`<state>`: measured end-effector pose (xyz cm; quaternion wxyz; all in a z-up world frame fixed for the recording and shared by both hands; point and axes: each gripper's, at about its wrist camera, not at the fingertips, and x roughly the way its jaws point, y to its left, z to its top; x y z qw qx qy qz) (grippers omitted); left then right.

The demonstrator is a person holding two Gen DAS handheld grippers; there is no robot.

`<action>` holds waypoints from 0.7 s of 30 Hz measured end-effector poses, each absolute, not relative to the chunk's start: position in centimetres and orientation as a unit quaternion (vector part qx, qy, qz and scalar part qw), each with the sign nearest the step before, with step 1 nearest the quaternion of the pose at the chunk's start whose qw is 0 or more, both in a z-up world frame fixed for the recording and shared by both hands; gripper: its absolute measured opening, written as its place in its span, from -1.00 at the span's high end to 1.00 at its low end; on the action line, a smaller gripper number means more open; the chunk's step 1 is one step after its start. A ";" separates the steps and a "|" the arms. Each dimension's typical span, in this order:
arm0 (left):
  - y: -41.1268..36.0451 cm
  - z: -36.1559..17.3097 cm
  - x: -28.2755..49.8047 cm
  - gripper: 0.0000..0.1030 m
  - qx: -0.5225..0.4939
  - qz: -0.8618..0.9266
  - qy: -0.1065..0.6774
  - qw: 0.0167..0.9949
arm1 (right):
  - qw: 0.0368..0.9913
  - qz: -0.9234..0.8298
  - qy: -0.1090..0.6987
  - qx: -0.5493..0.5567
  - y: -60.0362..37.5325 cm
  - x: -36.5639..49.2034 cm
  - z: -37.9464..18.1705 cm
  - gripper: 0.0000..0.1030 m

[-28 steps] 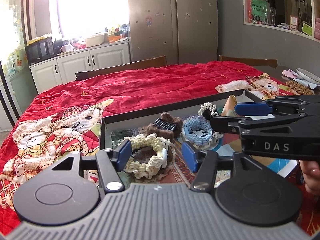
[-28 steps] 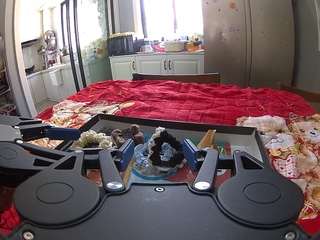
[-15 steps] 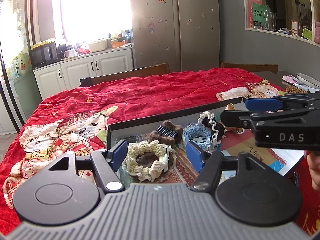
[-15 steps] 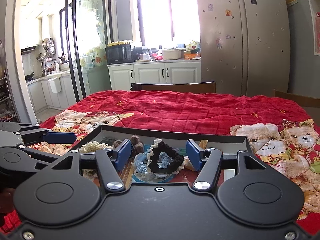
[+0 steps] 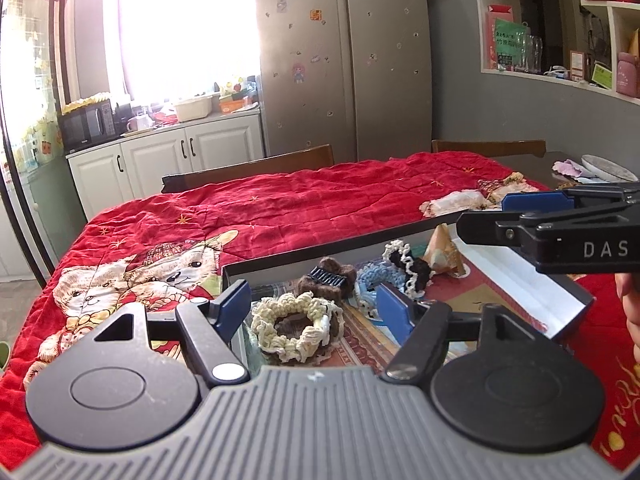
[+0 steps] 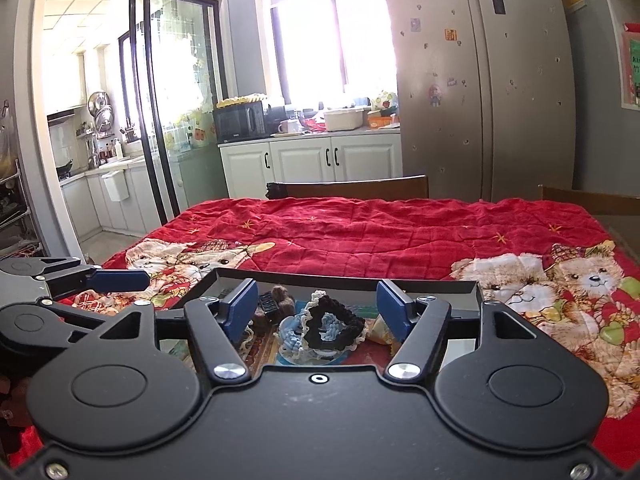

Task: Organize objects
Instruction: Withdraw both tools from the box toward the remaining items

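Note:
A shallow black box [image 5: 344, 242] lies on the red quilt and holds hair ties. A cream crochet scrunchie [image 5: 296, 326] lies nearest my left gripper [image 5: 314, 306], which is open and empty above the box's near edge. Behind it lie a brown furry clip [image 5: 328, 278], a blue scrunchie [image 5: 370, 280] and a black white-edged scrunchie [image 5: 408, 264]. My right gripper [image 6: 318, 306] is open and empty above the black scrunchie [image 6: 334, 322] and the blue one [image 6: 292, 334]. The right gripper also shows at the right in the left wrist view [image 5: 560, 224].
A red quilt with bear prints [image 6: 380, 236] covers the table. Wooden chair backs [image 6: 352, 190] stand at its far side. A small folded paper packet [image 5: 442, 250] lies in the box. A plate [image 5: 608, 166] sits at the far right edge.
Both grippers have lifted and drawn back from the box, staying open. The scrunchies in the box lie where they were.

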<state>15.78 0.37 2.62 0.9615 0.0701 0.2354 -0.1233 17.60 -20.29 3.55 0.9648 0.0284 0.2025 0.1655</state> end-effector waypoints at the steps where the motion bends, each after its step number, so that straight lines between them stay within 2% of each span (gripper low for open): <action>1: 0.4 2.8 15.6 -0.56 0.070 -0.125 0.235 0.961 | 0.965 0.166 0.203 0.027 -20.4 17.4 3.7 -0.26; 21: 2.2 5.1 10.7 -0.66 0.069 -0.129 0.205 0.968 | 0.964 0.170 0.206 0.012 -22.0 11.7 5.2 -0.36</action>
